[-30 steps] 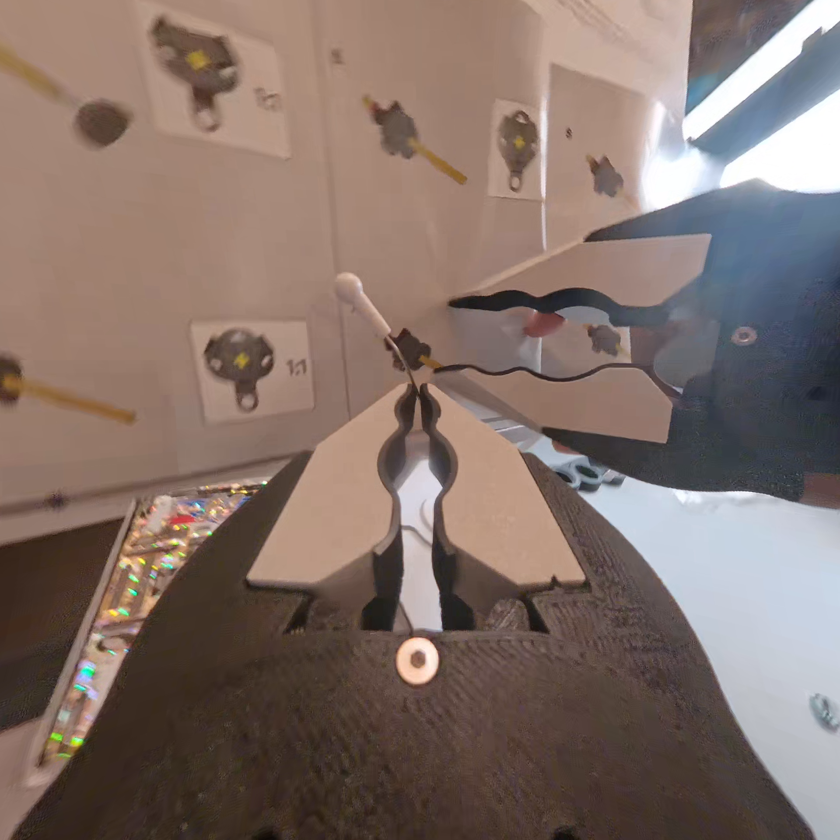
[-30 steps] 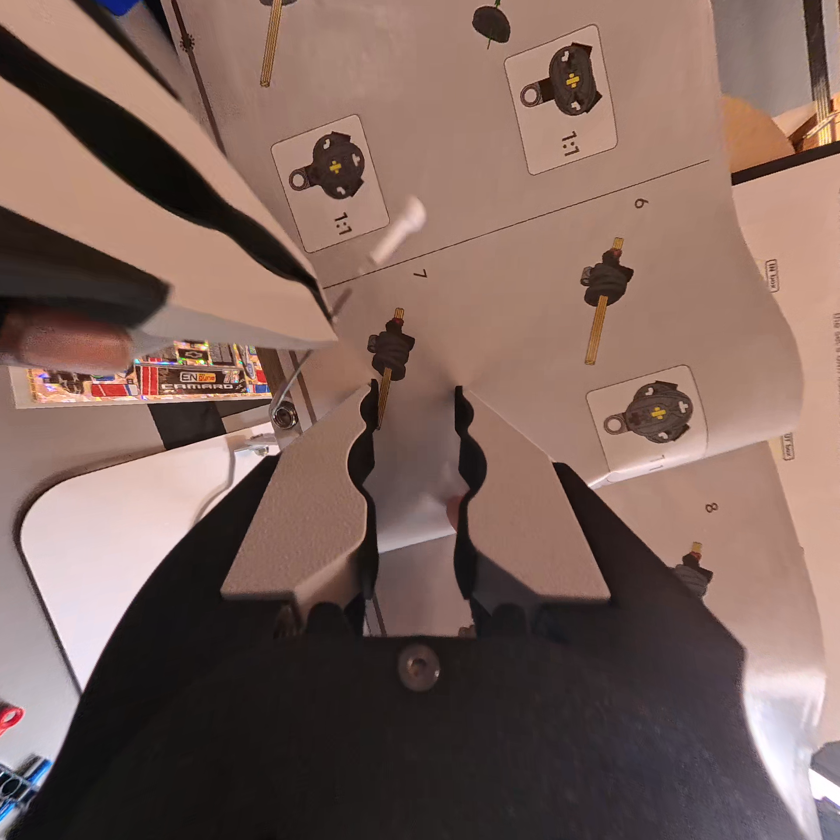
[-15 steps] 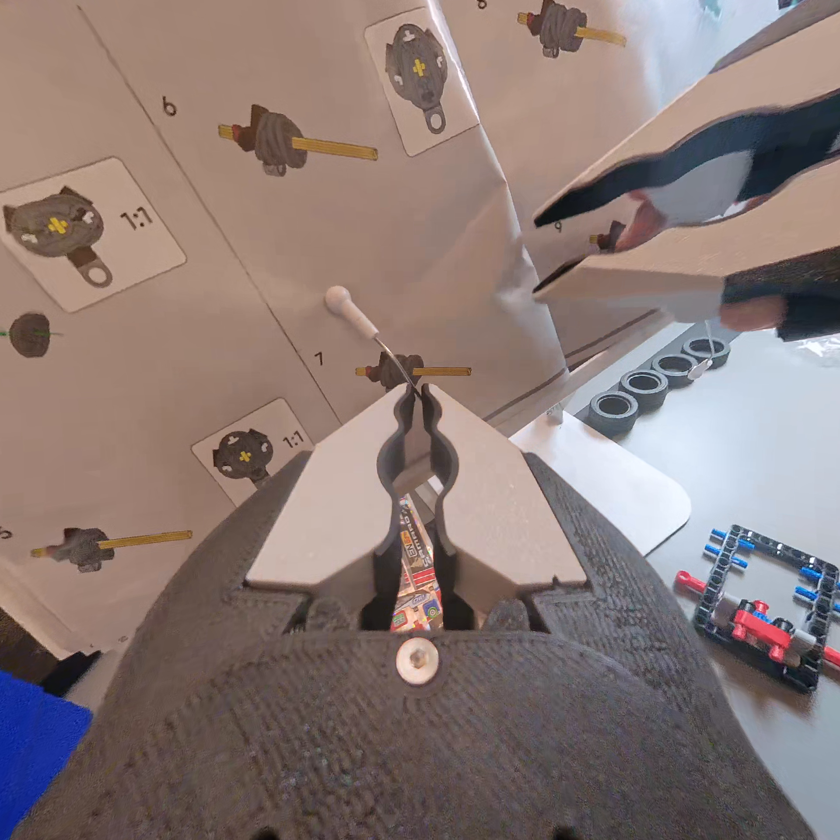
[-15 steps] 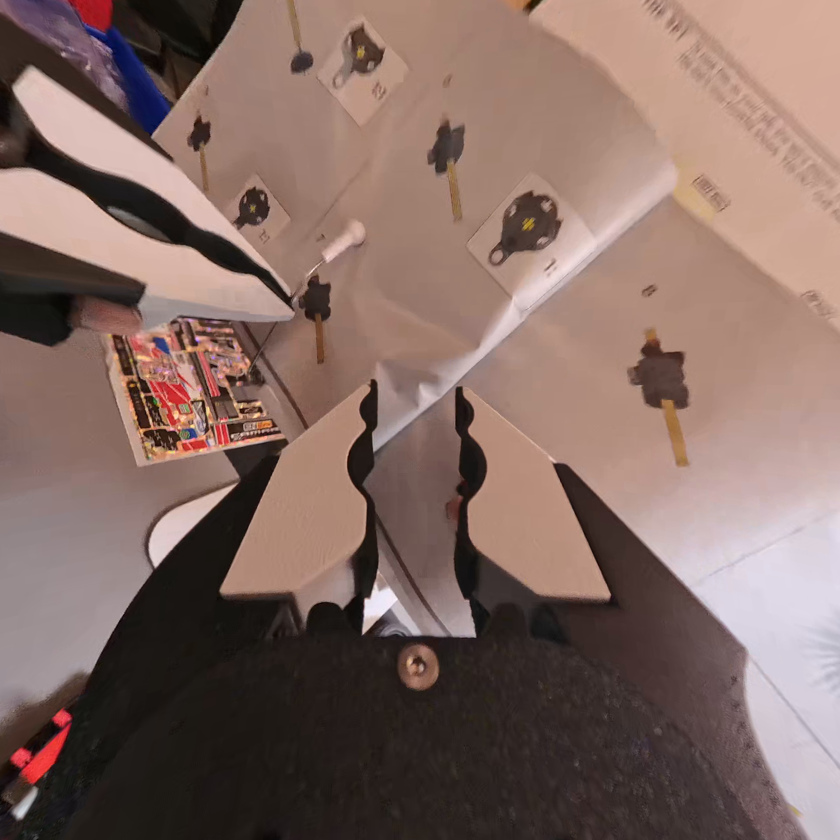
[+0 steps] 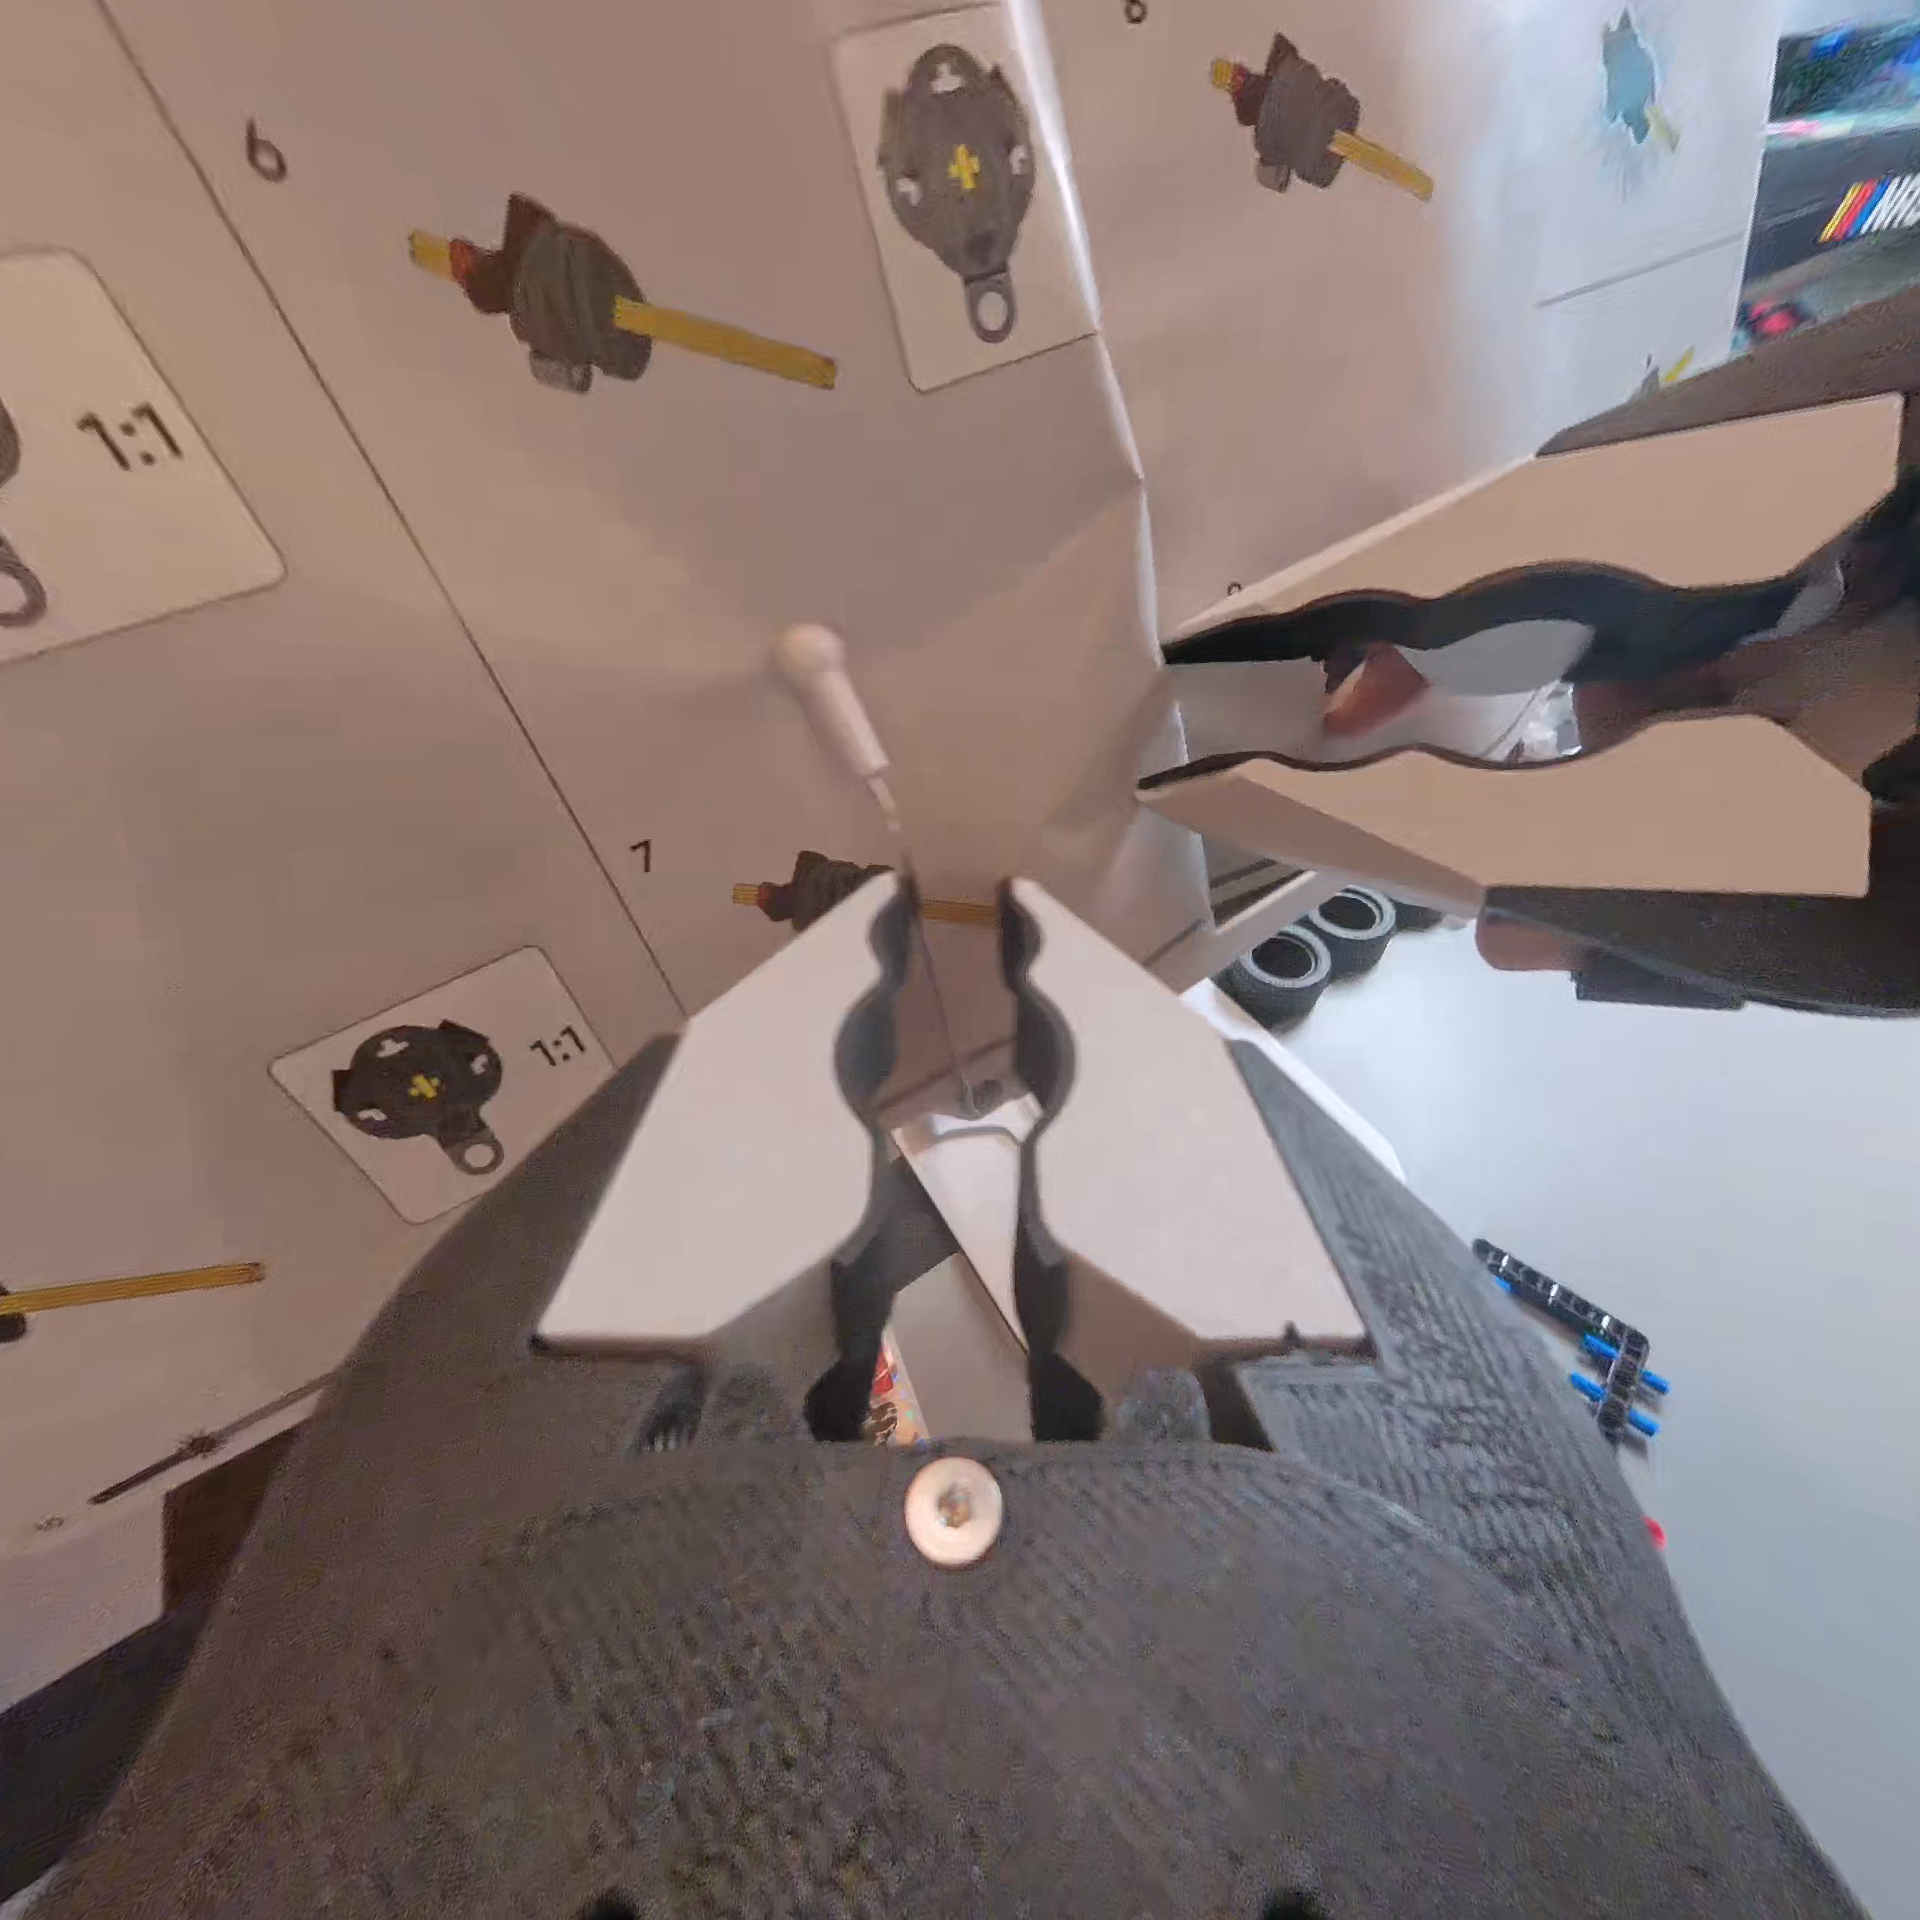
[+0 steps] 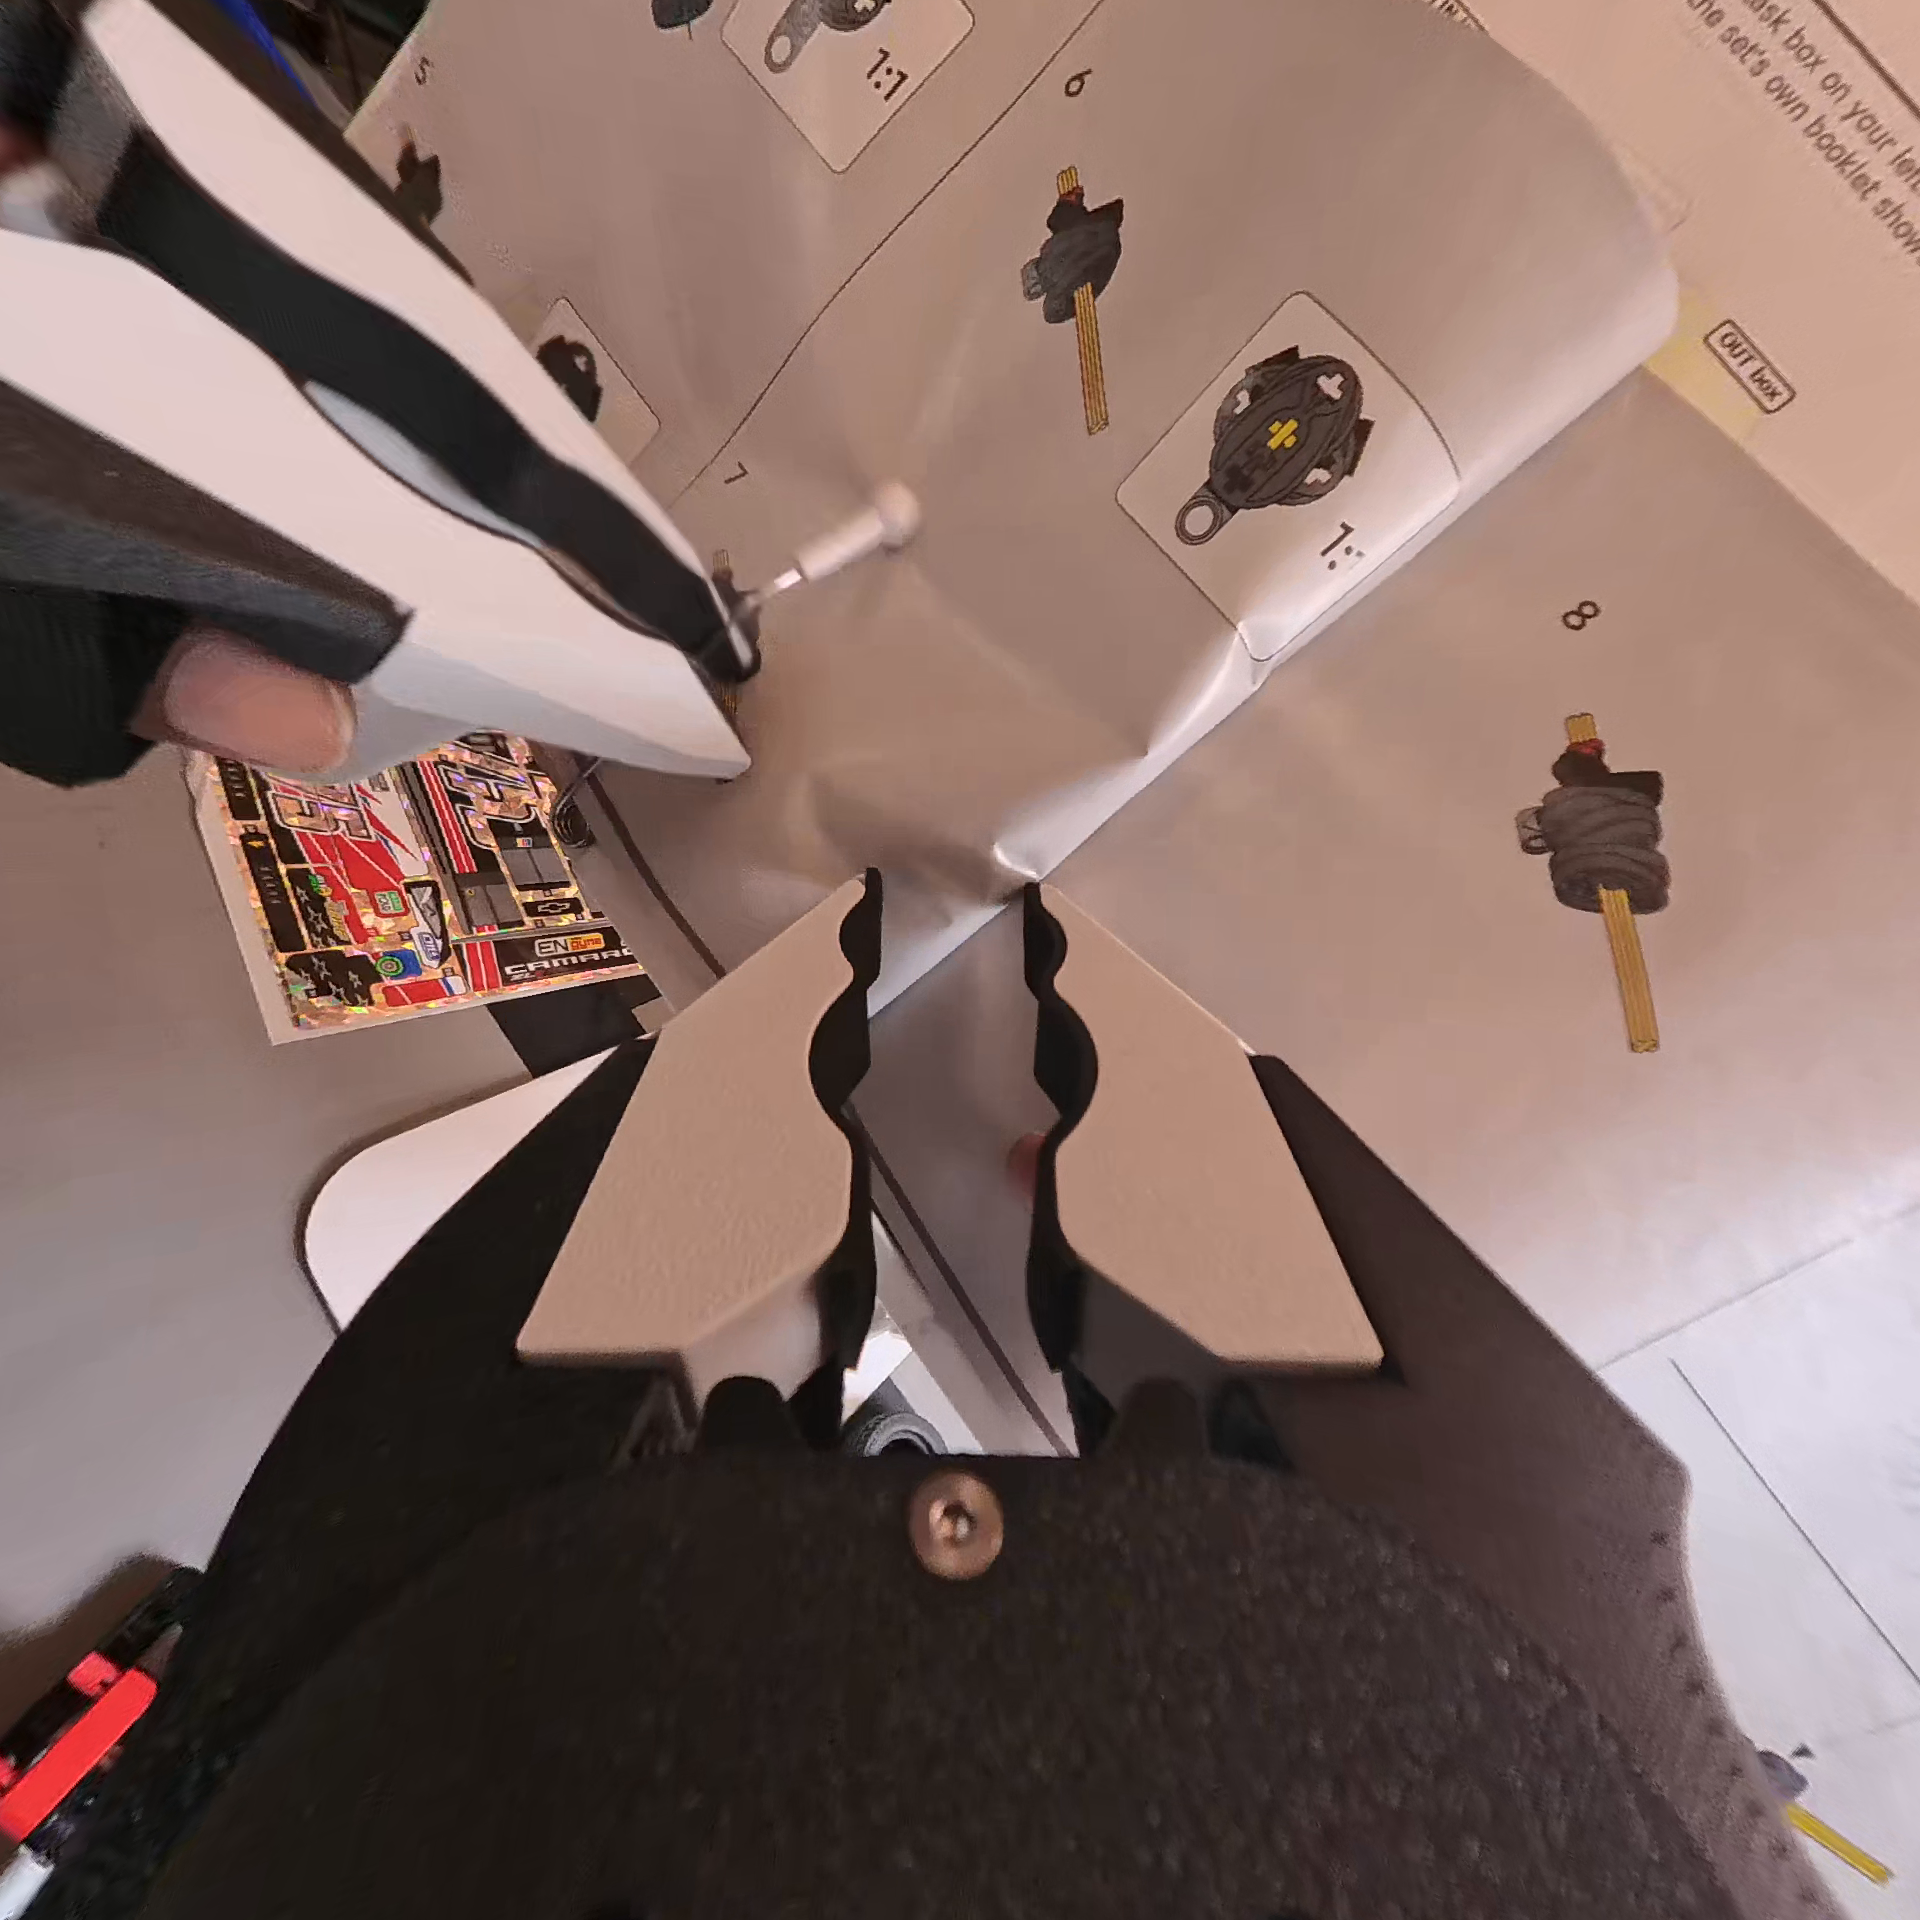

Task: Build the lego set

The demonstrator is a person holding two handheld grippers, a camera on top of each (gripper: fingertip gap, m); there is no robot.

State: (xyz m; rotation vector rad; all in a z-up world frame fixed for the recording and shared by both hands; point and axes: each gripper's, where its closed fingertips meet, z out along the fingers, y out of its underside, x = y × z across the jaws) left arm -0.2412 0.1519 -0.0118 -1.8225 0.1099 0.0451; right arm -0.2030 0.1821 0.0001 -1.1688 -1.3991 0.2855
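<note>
Filling the upper frame of both views, the creased white paper instruction booklet [image 5: 623,582] runs its fold [image 6: 1143,769] diagonally into my right gripper [image 6: 948,894], gaping around it; my left gripper [image 5: 951,894], slightly parted, sits nearer the white-tipped pin [image 5: 831,696].

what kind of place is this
Probably a hobby or lab worktable set up for toy brick building: an open instruction booklet with numbered steps, a glittery sticker sheet, small black tyres and a part-built black frame on the pale tabletop.
</note>
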